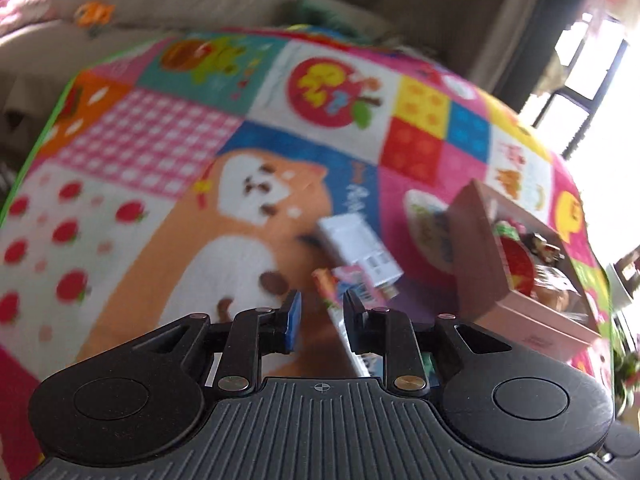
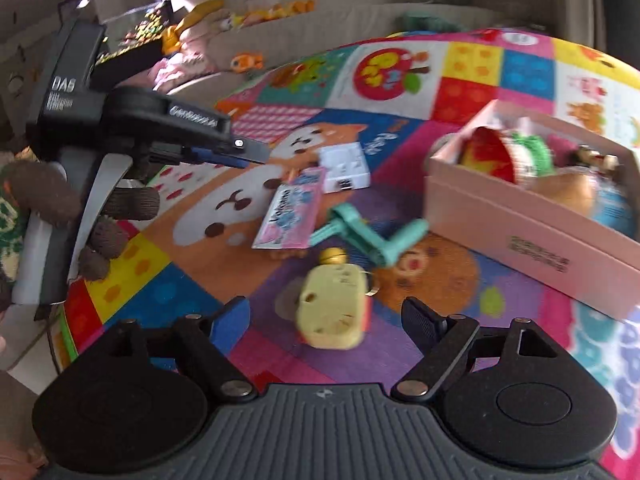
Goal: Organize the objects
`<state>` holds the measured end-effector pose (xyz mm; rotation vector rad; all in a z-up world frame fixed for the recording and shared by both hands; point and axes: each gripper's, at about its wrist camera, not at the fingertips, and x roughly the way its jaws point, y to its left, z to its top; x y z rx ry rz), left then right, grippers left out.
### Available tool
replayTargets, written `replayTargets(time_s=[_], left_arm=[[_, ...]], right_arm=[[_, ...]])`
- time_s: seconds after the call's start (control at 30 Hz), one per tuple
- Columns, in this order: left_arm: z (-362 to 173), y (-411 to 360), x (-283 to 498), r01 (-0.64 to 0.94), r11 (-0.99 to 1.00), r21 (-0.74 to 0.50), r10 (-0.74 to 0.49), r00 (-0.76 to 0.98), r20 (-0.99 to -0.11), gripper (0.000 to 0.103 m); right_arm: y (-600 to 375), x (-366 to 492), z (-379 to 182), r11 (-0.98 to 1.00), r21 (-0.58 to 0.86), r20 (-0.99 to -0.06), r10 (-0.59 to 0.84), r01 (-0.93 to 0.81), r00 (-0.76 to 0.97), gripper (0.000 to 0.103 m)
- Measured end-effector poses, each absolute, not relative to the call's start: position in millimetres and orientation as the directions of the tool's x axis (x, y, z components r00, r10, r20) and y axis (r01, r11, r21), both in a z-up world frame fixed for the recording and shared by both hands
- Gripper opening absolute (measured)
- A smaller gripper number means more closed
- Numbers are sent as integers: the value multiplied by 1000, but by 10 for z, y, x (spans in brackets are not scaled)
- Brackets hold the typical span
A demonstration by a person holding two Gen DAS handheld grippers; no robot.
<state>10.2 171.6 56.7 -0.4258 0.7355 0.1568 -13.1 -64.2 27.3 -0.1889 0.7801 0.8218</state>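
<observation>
Two tongs: right tongs [image 2: 326, 316] open, opening around yellow bottle [image 2: 332, 312], gold cap toward frame top; left tongs [image 1: 320, 320] closed, empty.

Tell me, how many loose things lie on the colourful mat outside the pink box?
4: a white carton, a pink-and-blue packet beside it, a teal plastic tool, and a yellow sponge-like toy nearest the right gripper. The pink box may hide more.

Your left gripper [image 1: 320, 320] points steeply down with its jaws closed as far as they go and nothing between them. Your gloved left hand [image 2: 100, 224] wraps its handle. Your right gripper [image 2: 326, 320] tilts down, jaws wide apart.
</observation>
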Motion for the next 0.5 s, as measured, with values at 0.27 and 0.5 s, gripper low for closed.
replayTargets(time_s=[0.27, 0.5], left_arm=[[366, 1485, -98, -78, 965, -251, -118, 726, -677, 27], [307, 1145, 0, 40, 965, -260, -216, 686, -695, 55]], right_arm=[[-1125, 40, 218, 818, 39, -719, 422, -574, 552, 45], [-1935, 213, 171, 933, 126, -700, 324, -337, 637, 81]])
